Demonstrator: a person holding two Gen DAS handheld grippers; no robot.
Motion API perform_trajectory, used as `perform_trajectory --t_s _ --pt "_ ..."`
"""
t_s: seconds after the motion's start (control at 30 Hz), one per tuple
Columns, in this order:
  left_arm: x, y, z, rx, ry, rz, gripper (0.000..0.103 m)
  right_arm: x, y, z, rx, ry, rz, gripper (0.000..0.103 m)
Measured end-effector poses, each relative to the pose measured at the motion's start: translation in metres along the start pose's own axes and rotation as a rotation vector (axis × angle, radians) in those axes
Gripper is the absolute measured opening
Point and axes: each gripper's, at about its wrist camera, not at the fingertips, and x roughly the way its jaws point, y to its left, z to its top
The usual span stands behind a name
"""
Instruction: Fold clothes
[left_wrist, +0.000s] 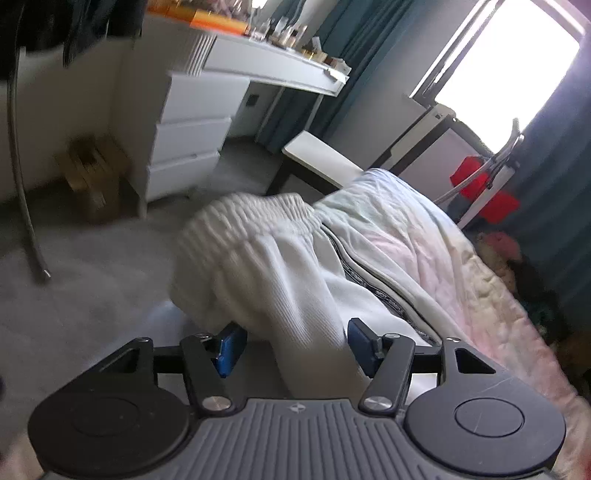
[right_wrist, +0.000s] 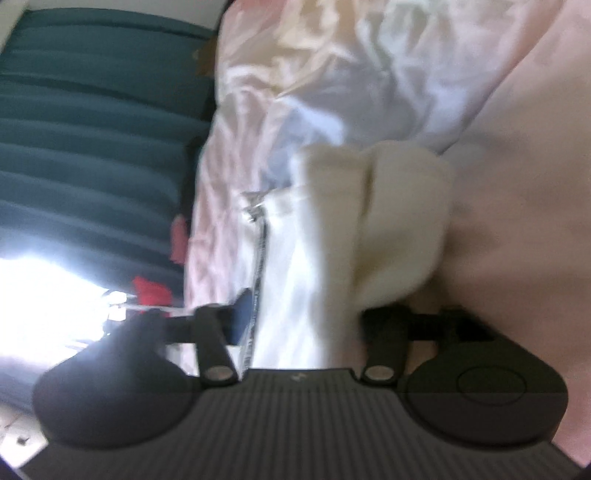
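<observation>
Left wrist view: the left hand-held gripper (left_wrist: 295, 345) has its two blue pads (left_wrist: 231, 349) spread wide, one on each side of a hanging fold of a white garment (left_wrist: 280, 258). The cloth runs down between the pads without being squeezed; the left pad touches or nearly touches the fabric, and the right pad sits just beside it. The garment has a ribbed elastic band (left_wrist: 258, 210) bunched at its top and a dark zipper (left_wrist: 373, 284) running along its right side. It rests partly on a bed (left_wrist: 424, 236) covered with a pale quilted spread, with its ribbed end over the bed's edge above the grey floor (left_wrist: 92, 288). Beyond stand white drawers (left_wrist: 192, 136) under a cluttered surface (left_wrist: 280, 66), teal curtains (left_wrist: 354, 40), a bright window (left_wrist: 513, 59) and red bins (left_wrist: 480, 188).

Right wrist view: the picture is blurred and turned sideways. The right hand-held gripper (right_wrist: 299, 321) is spread, with garment (right_wrist: 332, 240) cloth lying between its fingers. One blue pad (right_wrist: 240, 317) shows at the left against the zipper (right_wrist: 258, 266); the other finger is dark and half hidden by cream fabric, so I cannot tell whether it presses the cloth. The garment lies on the pinkish bed (right_wrist: 517, 184), with a metal zipper pull (right_wrist: 253, 205) at the far end. Curtains (right_wrist: 92, 129) fill the left.
</observation>
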Motion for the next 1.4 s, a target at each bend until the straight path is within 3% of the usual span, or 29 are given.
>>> perform_trajectory --t_s 0.17,0.4,0.5,0.63,0.77,0.87,1.0,1.17,1.4 --pt "-0.036 -0.028 0.009 0.098 -0.105 0.019 0.073 0.008 -0.003 0.005 0.051 -0.030 0.096 0.067" --pt "-0.058 -0.109 -0.005 0.244 -0.173 -0.062 0.074 -0.006 0.002 0.011 -0.017 -0.098 0.181 0.067" --pt "-0.048 -0.153 -0.027 0.287 -0.159 -0.112 0.075 -0.009 0.000 0.011 0.018 -0.087 0.195 0.067" --pt "-0.025 -0.198 -0.063 0.312 -0.110 -0.177 0.076 -0.008 -0.004 0.009 0.019 -0.046 0.151 0.067" --pt "0.013 -0.224 -0.100 0.373 -0.038 -0.165 0.076 -0.008 -0.008 0.006 0.018 -0.020 0.132 0.067" --pt "0.033 -0.225 -0.111 0.364 0.018 -0.171 0.076 -0.004 -0.006 0.003 -0.011 -0.001 0.119 0.066" --pt "0.048 -0.224 -0.119 0.385 0.037 -0.111 0.076 0.009 0.005 -0.003 -0.101 0.050 0.104 0.067" --pt "0.061 -0.215 -0.119 0.374 0.096 -0.068 0.076 0.013 0.015 -0.005 -0.139 0.032 0.201 0.067" --pt "0.059 -0.220 -0.132 0.431 0.092 -0.051 0.078 0.032 0.013 -0.004 -0.149 0.046 0.129 0.067"
